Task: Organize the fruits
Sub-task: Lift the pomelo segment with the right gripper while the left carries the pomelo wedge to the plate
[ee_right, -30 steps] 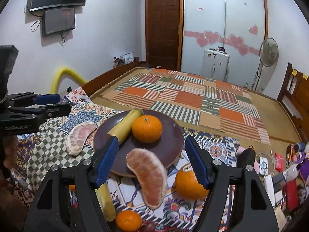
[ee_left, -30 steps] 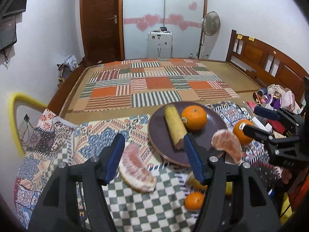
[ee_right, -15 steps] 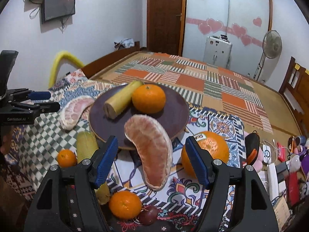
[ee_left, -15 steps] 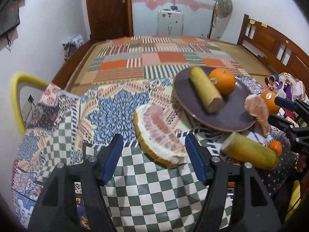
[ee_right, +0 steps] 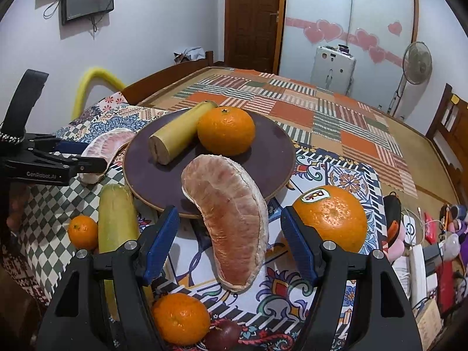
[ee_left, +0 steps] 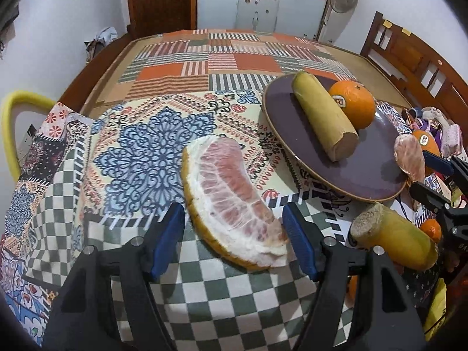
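Note:
A dark round plate (ee_left: pixel 365 175) (ee_right: pixel 272 158) holds a yellow sugarcane piece (ee_left: pixel 321 117) (ee_right: pixel 178 134) and an orange (ee_left: pixel 352 106) (ee_right: pixel 226 131). My left gripper (ee_left: pixel 234 242) is open around a pomelo wedge with rind (ee_left: pixel 231 201) lying on the checkered cloth; it also shows in the right wrist view (ee_right: pixel 108 146). My right gripper (ee_right: pixel 231 242) is open around a peeled pomelo segment (ee_right: pixel 231 219) leaning on the plate's near rim, also seen in the left wrist view (ee_left: pixel 409 161).
A second sugarcane piece (ee_right: pixel 117 219) (ee_left: pixel 395 242), small oranges (ee_right: pixel 83 232) (ee_right: pixel 181 318), a large stickered orange (ee_right: pixel 330 219) and a dark round fruit (ee_right: pixel 223 335) lie on the patterned cloth. Clutter (ee_right: pixel 424 248) sits at the right. A wooden bed with a patchwork mat (ee_left: pixel 222 58) lies beyond.
Both grippers moved forward and down: the left one now straddles the rind wedge, the right one straddles the peeled segment. Both stayed open; the fruit did not move.

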